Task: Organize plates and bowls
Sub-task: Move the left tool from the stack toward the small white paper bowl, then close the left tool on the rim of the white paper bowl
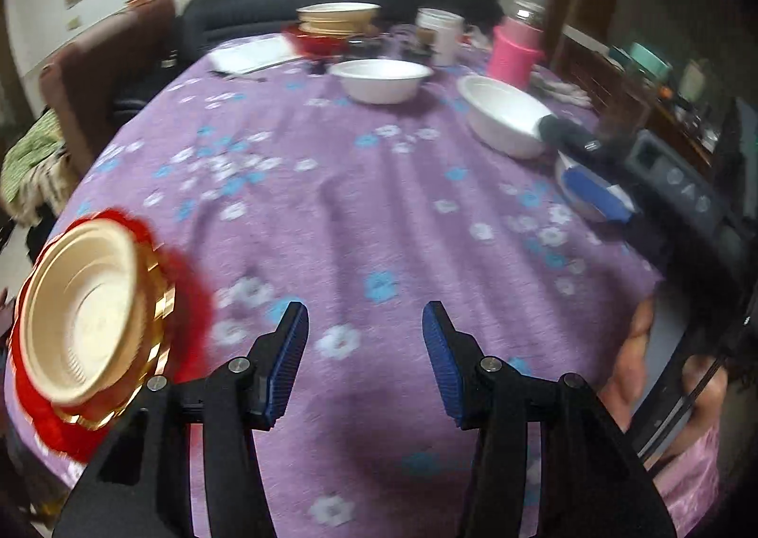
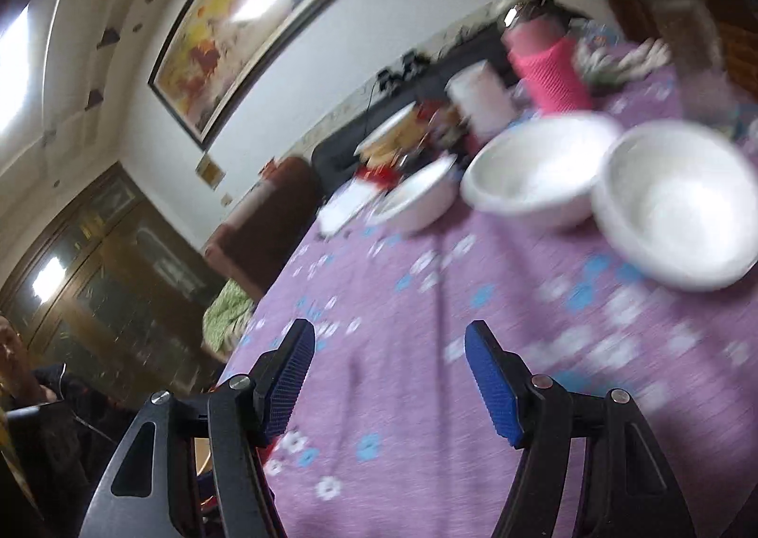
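left gripper (image 1: 365, 362) open, empty | gold bowl stack (image 1: 90, 320) left of fingers | right gripper (image 2: 388, 381) open, empty | white bowls (image 2: 540, 168) ahead-right, likely next to stack

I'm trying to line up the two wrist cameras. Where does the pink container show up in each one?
Left wrist view: pink container at upper right, at the far side of the purple flowered tablecloth.
Right wrist view: pink container at upper right, tilted with the picture, behind the white bowls.
Shared landmark: the white cylindrical container stands just left of it in both.
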{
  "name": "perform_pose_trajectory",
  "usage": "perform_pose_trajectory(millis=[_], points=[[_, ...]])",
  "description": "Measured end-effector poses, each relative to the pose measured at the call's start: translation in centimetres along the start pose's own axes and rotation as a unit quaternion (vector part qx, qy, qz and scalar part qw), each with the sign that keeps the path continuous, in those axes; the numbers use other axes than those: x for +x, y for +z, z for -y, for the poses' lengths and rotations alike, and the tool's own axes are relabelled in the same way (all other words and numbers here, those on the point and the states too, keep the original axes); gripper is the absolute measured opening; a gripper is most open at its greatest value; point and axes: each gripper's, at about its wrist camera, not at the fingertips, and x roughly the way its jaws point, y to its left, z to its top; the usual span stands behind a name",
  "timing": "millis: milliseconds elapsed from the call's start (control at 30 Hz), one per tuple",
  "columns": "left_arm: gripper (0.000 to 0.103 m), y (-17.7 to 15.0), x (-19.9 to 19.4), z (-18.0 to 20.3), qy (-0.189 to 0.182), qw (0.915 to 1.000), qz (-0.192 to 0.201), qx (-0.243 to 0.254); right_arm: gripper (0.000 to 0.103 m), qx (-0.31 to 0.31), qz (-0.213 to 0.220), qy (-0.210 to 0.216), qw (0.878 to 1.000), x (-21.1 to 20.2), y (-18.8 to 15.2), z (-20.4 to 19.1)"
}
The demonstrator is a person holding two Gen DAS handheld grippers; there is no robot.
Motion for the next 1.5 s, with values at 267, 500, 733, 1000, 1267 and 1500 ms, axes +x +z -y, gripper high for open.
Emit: perform_pose_trajectory(millis=[267, 500, 733, 1000, 1267, 1500], points=[[0.049, 5.3, 2.2, 5.7, -0.06, 0.9978, -0.026, 0.009, 0.07, -0.022, 0.055, -0.048, 0.997, -6.2, 7.9, 8.1], [0.049, 8.6, 5.3, 11.2, -0.059, 0.9977, -0.03, -0.011, 0.071, 0.068, 0.049, -0.049, 0.995, -7.9, 10.9, 18.1], [0.048, 10.6, 8.7, 14.1, -0.066, 0.9952, -0.057, -0.045, 0.07, 0.163, -0.026, -0.003, 0.986, -5.7, 10.6, 21.9], [0.048, 11.7, 10.6, 14.9, -0.053, 0.9934, -0.074, -0.069, 0.066, 0.238, -0.078, -0.006, 0.968, -3.4, 9.7, 24.4], [0.048, 11.7, 11.7, 15.8, -0.055, 0.9919, -0.085, -0.077, 0.053, 0.246, -0.083, -0.02, 0.965, -2.9, 9.4, 24.6], [0.048, 12.1, 13.2, 17.0, -0.047, 0.9926, -0.091, -0.066, 0.049, 0.251, -0.082, -0.027, 0.964, -2.6, 9.1, 25.0]])
